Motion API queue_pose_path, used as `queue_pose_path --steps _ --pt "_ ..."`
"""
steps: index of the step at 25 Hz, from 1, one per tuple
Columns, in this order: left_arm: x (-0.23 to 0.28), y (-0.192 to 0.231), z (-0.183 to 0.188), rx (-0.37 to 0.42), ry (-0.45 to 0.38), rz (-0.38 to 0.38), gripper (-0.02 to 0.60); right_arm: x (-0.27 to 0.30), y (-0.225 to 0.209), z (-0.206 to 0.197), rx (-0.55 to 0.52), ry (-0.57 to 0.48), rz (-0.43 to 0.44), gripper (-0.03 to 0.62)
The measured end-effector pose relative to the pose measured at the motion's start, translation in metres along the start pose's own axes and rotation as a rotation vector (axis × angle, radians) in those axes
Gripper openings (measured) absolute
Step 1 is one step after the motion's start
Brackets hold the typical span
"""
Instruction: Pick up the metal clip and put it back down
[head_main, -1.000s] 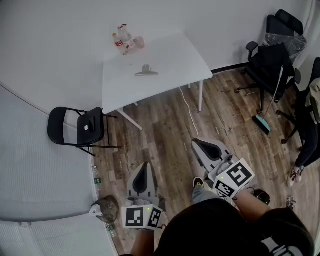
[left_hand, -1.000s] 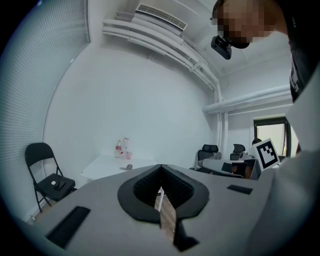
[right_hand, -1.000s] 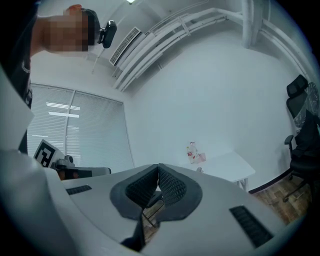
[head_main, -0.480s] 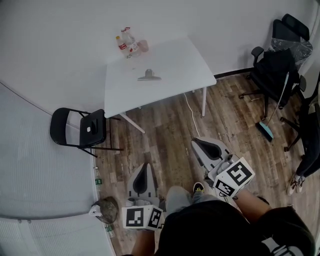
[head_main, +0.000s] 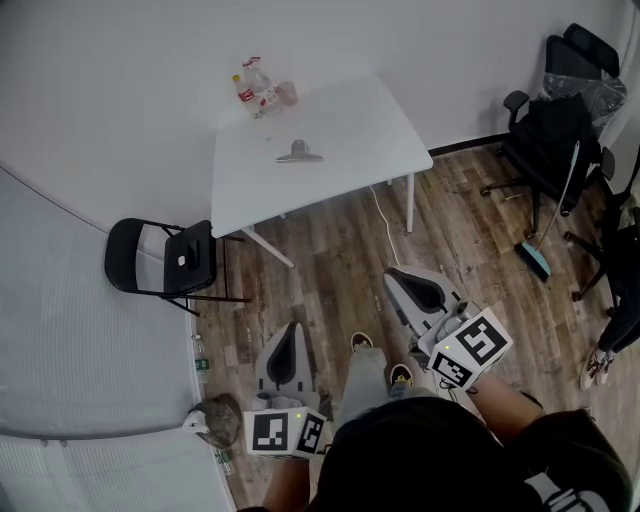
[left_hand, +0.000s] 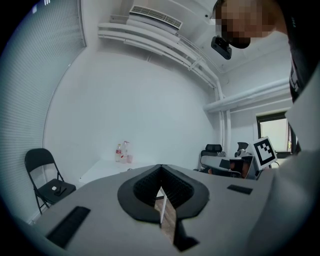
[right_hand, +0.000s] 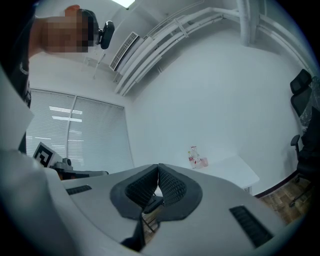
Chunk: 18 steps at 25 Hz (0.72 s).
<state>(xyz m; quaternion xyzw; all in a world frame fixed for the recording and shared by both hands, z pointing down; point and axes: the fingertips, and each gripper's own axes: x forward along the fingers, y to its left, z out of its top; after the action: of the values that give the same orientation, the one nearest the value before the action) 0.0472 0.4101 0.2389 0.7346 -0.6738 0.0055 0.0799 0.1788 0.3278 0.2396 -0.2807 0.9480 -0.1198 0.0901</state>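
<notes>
Metal clip (head_main: 299, 152): is lying flat on the white table (head_main: 350, 120), well ahead of both grippers, with bare wooden floor stretching between.
Left gripper (head_main: 292, 328): is pointing toward the table with its jaws pressing together and nothing between them.
Right gripper (head_main: 393, 276): is also riding with its jaws meeting at the tips, carrying nothing.
Stage of the job: the person appears to be walking up to the table; the pick-up is not yet beginning.
Bottles (head_main: 258, 88): are standing near the clip, on its far side as seen from the grippers.
Risk one: jaws arriving closed would likely be shoving the clip across the smooth top instead of taking it; they need to be opening first.
Risk two: a reach running long could be knocking the bottles over.
Risk three: the white cable (head_main: 383, 222) trailing on the floor ahead of the right gripper could be catching a foot.
Head view alone: is showing the clip, the cable and the black folding chair (head_main: 160, 258) off to the left gripper's outer side.
Gripper views alone: are showing the pads closing tip to tip; the table edge and bottles are appearing beyond them, but the clip cannot be made out there.
</notes>
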Motion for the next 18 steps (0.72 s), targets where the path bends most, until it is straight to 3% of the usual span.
queue_pose_path --steps 18 --pt "0.045 0.012 -0.006 -0.019 0.034 -0.015 0.014 0.026 -0.037 -0.005 -0.001 0.027 -0.031 0.017"
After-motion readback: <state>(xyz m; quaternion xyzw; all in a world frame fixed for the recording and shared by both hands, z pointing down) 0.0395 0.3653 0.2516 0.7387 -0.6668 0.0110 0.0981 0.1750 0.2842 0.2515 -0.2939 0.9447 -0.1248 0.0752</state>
